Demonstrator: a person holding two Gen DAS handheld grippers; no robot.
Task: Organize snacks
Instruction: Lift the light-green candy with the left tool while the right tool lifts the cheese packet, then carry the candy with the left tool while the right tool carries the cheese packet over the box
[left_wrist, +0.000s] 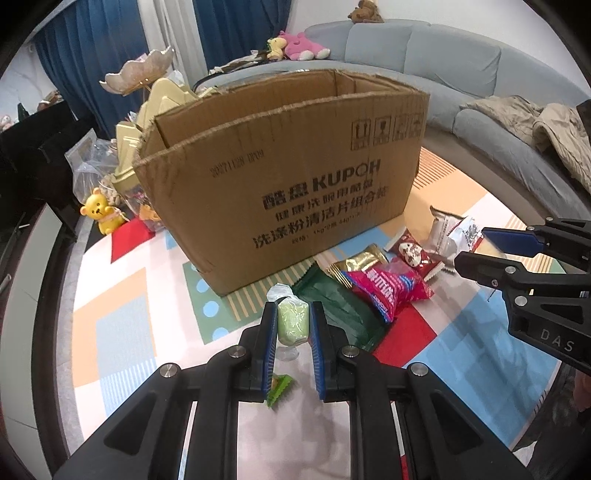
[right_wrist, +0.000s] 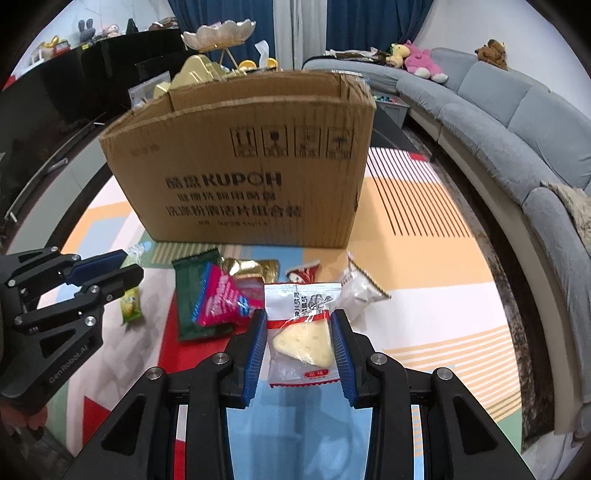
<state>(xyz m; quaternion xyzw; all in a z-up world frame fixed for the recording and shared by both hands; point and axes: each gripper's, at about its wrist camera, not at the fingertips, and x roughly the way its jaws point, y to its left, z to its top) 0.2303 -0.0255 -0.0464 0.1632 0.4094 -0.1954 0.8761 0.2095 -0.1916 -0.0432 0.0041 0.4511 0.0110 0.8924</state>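
Black tongs (left_wrist: 292, 325), ribbed blue pads (left_wrist: 269, 347)

Snacks in front of an open cardboard box (left_wrist: 295, 177)

A pale green candy (left_wrist: 293, 322) and a cheese wedge packet (right_wrist: 301, 332) are each clamped between fingers; a green wrapper (right_wrist: 192, 295), pink bag (left_wrist: 388, 291) and gold packet (left_wrist: 360, 264) lie heaped before the box.

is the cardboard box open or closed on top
Open. The cardboard box stands upright on the mat, its top flaps raised with a gap showing between them in both wrist views. What is inside cannot be told from here.
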